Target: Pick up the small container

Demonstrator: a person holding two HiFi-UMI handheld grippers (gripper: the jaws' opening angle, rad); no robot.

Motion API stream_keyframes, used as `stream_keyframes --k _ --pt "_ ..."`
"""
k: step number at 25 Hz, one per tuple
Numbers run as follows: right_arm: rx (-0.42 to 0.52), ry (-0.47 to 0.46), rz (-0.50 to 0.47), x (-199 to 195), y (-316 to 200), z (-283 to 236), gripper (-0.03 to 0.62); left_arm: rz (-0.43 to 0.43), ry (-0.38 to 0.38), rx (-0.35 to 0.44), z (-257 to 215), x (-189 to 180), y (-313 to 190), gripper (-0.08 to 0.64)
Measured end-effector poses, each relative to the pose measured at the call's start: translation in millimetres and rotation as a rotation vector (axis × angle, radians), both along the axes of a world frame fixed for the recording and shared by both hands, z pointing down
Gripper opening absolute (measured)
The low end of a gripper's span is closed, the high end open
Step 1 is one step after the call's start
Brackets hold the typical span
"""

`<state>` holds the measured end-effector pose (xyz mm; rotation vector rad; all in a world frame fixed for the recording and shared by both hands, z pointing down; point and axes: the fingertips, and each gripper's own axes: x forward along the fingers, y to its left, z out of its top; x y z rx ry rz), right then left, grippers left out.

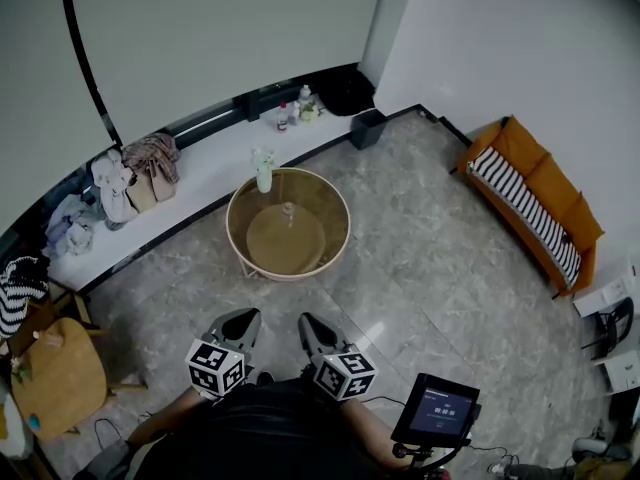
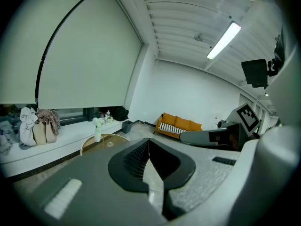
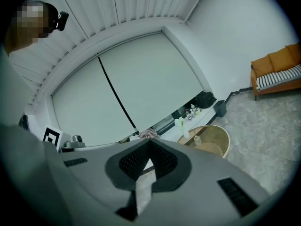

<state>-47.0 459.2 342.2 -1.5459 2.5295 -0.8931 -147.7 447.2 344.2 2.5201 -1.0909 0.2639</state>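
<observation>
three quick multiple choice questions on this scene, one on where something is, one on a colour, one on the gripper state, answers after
1. Where is the small container?
A) on the round table
B) on a shelf
C) inside a drawer

2. What colour is the sofa?
A) blue
B) orange
C) grey

3. How do the left gripper and right gripper stand?
A) both open
B) left shut on the container
C) both shut, empty

Answers:
1 A, the head view shows it near the middle of the table top.
2 B, its cushions are orange.
3 C, in each gripper view the jaws meet with nothing between them.
</observation>
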Motion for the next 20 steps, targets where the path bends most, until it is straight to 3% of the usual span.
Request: stream_keyframes --k 7,13,20 --pt "-0.081 0.017 0.059 0 -2 20 0.006 0.013 0.018 -0.084 28 -15 -7 0.002" --pt "-0.136 0.023 0.07 11 -28 37 0.006 0.054 0.008 -0.118 41 3 -28 0.002" --pt "-0.153 -0.043 0.047 30 -83 46 0.006 0.032 -0.035 -0.124 43 22 -77 0.002"
